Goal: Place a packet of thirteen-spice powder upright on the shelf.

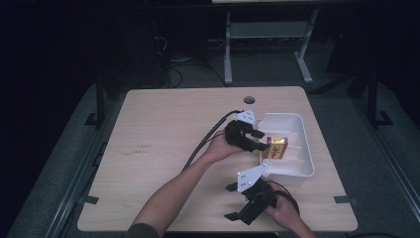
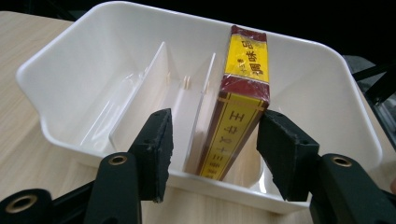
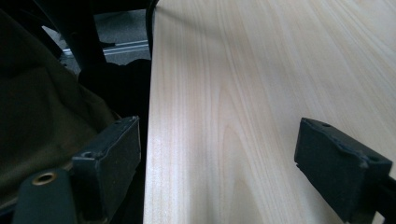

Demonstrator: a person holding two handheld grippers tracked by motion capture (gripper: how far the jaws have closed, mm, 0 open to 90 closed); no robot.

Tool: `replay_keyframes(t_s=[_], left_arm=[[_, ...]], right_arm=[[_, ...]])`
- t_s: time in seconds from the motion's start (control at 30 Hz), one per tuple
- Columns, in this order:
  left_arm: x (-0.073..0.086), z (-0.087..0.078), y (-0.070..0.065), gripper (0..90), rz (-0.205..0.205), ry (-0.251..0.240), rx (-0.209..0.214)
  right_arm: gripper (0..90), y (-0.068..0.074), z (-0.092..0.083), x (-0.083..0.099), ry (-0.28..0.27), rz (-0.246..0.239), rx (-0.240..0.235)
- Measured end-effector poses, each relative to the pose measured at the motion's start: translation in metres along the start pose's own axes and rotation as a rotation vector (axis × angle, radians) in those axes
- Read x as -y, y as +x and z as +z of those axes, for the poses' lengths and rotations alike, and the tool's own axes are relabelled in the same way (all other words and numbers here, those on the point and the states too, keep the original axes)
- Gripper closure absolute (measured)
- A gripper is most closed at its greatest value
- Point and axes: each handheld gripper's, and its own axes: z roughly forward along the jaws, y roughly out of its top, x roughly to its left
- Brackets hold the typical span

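Left tongs at the near wall of the white tray, jaws parted halfway, pads clear of the box between them. Left gripper view: red-and-yellow box stands on edge in the tray, against a clear divider; the right pad is close to it but not pressing. High view just gives the box as a small patch mid-tray, tray on the counter. Right tongs wide, holding nothing, over the counter edge near the person.
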Motion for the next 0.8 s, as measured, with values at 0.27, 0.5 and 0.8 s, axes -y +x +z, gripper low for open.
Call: replay_keyframes(t_s=[0.27, 0.5, 0.8], left_arm=[[0.004, -0.017, -0.001, 42.3, -0.001, 0.001, -0.019], [0.006, -0.035, -0.004, 39.3, -0.001, 0.007, -0.034], [0.019, -0.063, -0.011, 35.4, -0.013, 0.008, -0.066]], right_arm=[[13.5, -0.001, -0.001, 0.000, -0.015, 0.012, 0.010], [13.5, -0.002, -0.001, 0.000, -0.019, 0.015, 0.015], [13.5, -0.002, 0.000, 0.000, -0.017, 0.017, 0.013]])
